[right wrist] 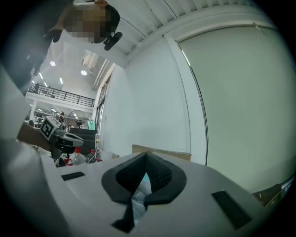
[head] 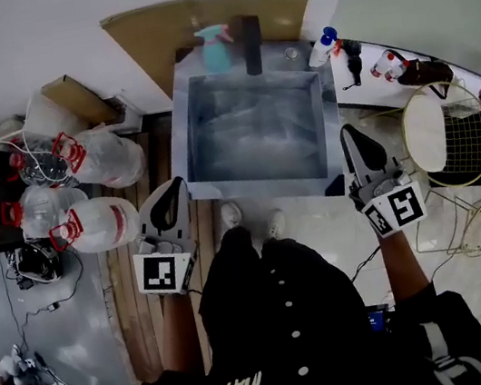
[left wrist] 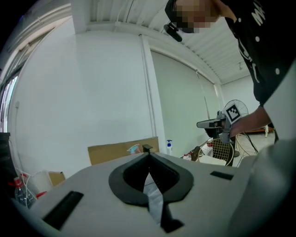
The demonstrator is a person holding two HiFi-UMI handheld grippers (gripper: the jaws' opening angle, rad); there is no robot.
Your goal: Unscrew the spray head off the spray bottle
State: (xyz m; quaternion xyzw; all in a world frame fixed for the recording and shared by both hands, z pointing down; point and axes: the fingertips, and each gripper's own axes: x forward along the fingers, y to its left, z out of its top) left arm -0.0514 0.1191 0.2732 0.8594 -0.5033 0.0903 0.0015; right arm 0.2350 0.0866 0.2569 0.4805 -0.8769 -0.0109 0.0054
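Where white wall [left wrist: 92, 92] backs it | grey table [head: 252, 129] | spray bottle [head: 215, 50] at rear edge

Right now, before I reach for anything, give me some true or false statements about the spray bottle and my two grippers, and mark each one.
1. The teal spray bottle stands at the far edge of the grey table. True.
2. The left gripper is clamped on the spray bottle. False: its jaws are together with nothing between them, and it sits at the table's near side, well apart from the bottle.
3. The right gripper is shut and empty. True.
4. The spray head is off the bottle. False: the head sits on the bottle.
5. The big clear water jugs lie to the right of the table. False: they lie on the floor to its left.
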